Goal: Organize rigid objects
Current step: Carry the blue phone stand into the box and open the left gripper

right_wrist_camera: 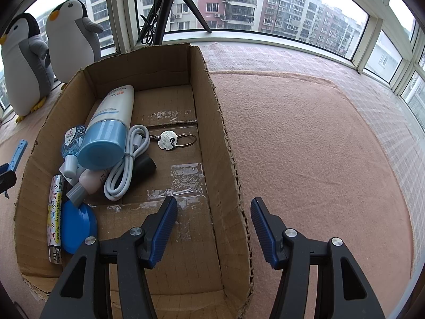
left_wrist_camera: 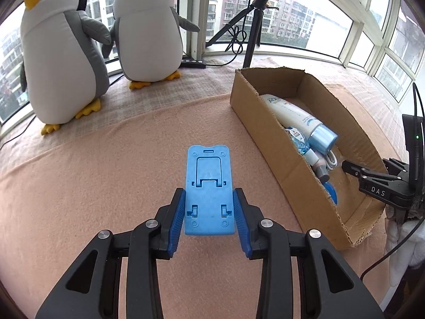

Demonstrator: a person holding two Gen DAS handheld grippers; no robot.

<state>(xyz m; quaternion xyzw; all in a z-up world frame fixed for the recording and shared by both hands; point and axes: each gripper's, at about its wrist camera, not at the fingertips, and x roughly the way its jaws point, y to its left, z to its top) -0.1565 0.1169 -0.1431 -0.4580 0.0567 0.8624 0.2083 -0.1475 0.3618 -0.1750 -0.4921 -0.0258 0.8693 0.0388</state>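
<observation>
A blue plastic phone stand (left_wrist_camera: 208, 188) sits between the pads of my left gripper (left_wrist_camera: 209, 202), which is shut on its lower sides over the pink blanket. The stand's edge (right_wrist_camera: 19, 151) also shows at far left in the right wrist view. To the right stands an open cardboard box (left_wrist_camera: 268, 143) holding a white-and-blue tube (right_wrist_camera: 110, 127), a white cable (right_wrist_camera: 124, 164), a key ring (right_wrist_camera: 170, 138), a patterned lighter (right_wrist_camera: 55, 218) and a blue disc (right_wrist_camera: 77, 227). My right gripper (right_wrist_camera: 213, 214) is open, with the box's right wall (right_wrist_camera: 225, 143) between its fingers.
Two plush penguins (left_wrist_camera: 63, 50) stand at the back left by the window. A black tripod (left_wrist_camera: 252, 34) with a ring light and cables rises behind the box. Pink blanket (right_wrist_camera: 318, 146) spreads to the right of the box, up to the window ledge.
</observation>
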